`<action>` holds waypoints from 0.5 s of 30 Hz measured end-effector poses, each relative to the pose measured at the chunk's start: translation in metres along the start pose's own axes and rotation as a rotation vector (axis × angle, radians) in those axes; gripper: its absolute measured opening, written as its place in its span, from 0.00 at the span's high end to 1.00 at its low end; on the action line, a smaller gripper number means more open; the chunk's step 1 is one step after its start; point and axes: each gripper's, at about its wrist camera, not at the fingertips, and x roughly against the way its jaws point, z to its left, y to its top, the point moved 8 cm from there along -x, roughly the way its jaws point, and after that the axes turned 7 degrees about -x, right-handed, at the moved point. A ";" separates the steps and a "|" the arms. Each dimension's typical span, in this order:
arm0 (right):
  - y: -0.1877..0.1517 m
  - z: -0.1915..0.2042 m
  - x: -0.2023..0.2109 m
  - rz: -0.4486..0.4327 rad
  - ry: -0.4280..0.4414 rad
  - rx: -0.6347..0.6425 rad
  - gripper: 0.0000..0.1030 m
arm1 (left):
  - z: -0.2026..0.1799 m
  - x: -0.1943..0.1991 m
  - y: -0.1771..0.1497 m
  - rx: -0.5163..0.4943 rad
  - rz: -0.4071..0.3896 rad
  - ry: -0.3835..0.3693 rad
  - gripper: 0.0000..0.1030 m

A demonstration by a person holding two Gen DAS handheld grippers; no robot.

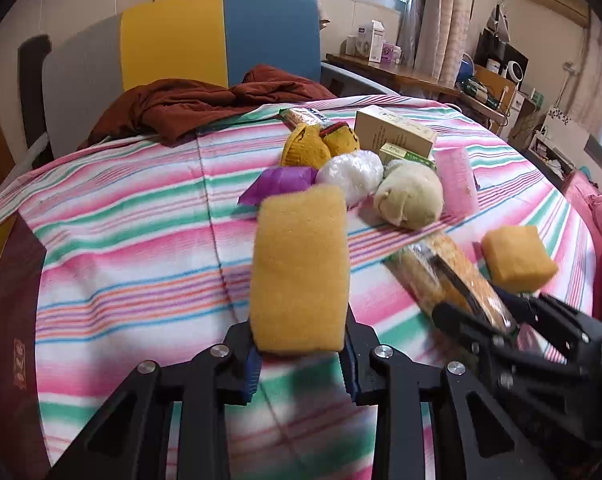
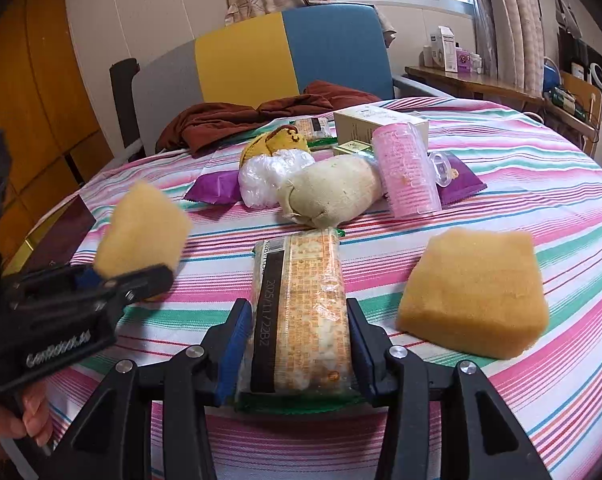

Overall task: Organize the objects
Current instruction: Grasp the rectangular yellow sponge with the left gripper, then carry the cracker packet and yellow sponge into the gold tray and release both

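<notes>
My left gripper (image 1: 301,354) is shut on a yellow sponge (image 1: 299,268) and holds it above the striped tablecloth (image 1: 141,220); that sponge shows at the left of the right wrist view (image 2: 141,228). My right gripper (image 2: 299,344) is shut on a cracker packet (image 2: 301,312), which also shows in the left wrist view (image 1: 449,276). A second yellow sponge (image 2: 477,292) lies on the cloth to the right of the packet. A pile of items sits further back: a beige plush (image 2: 333,192), a white bag (image 2: 269,176) and a pink cup (image 2: 409,172).
Purple packets (image 2: 215,188), a yellow plush (image 1: 305,148), a cream box (image 1: 393,130) and another cracker packet (image 1: 305,116) lie in the pile. A brown cloth (image 1: 205,104) lies at the far edge before a yellow-blue chair (image 1: 221,40). A dark red box (image 1: 13,320) sits left.
</notes>
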 end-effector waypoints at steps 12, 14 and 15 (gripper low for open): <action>-0.009 0.023 0.012 0.077 0.032 -0.036 0.58 | 0.015 0.047 -0.024 0.078 -0.022 -0.072 0.71; -0.012 0.032 0.015 0.090 0.049 -0.037 0.58 | 0.018 0.057 -0.026 0.081 -0.034 -0.079 0.71; -0.013 0.037 0.017 0.093 0.058 -0.037 0.58 | 0.020 0.062 -0.028 0.079 -0.038 -0.075 0.71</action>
